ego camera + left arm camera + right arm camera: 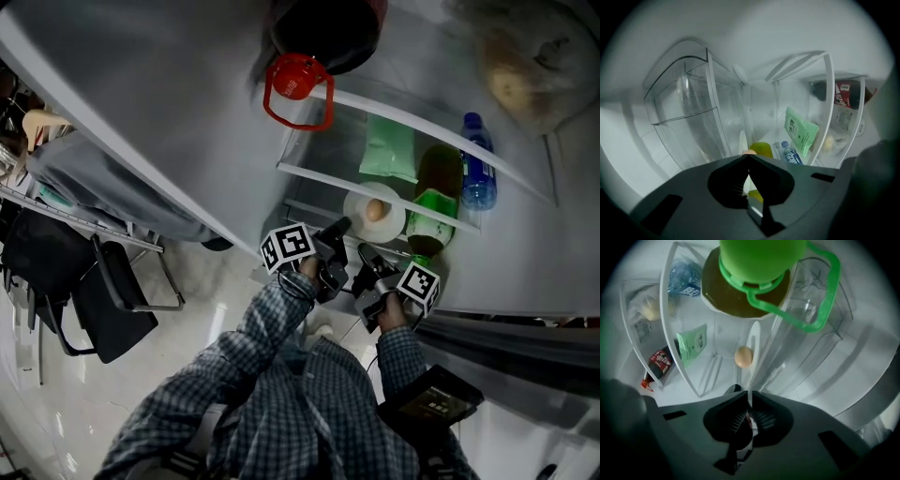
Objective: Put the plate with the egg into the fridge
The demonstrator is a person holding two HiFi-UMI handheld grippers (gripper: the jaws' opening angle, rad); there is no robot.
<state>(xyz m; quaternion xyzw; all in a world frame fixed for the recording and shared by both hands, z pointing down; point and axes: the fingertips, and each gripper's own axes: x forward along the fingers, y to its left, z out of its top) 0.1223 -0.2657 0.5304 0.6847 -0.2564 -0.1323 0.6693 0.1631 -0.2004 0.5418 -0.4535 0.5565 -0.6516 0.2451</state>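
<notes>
A white plate (358,208) with a brown egg (375,210) on it is inside the open fridge, at the lower shelf beside a green-capped bottle (433,204). My left gripper (339,226) is at the plate's near left rim. My right gripper (367,254) is at its near rim. In the left gripper view the jaws (746,159) are shut on the thin plate edge (743,140), and the egg (749,152) peeks over them. The right gripper (749,397) is shut on the plate rim (753,341), and the egg (743,356) lies just beyond.
A glass shelf (323,176) carries a green packet (387,150) and a blue water bottle (476,174). A dark cola bottle with a red cap ring (298,82) lies higher up. Clear drawers (689,112) sit beside the plate. The fridge door (141,112) stands open at left.
</notes>
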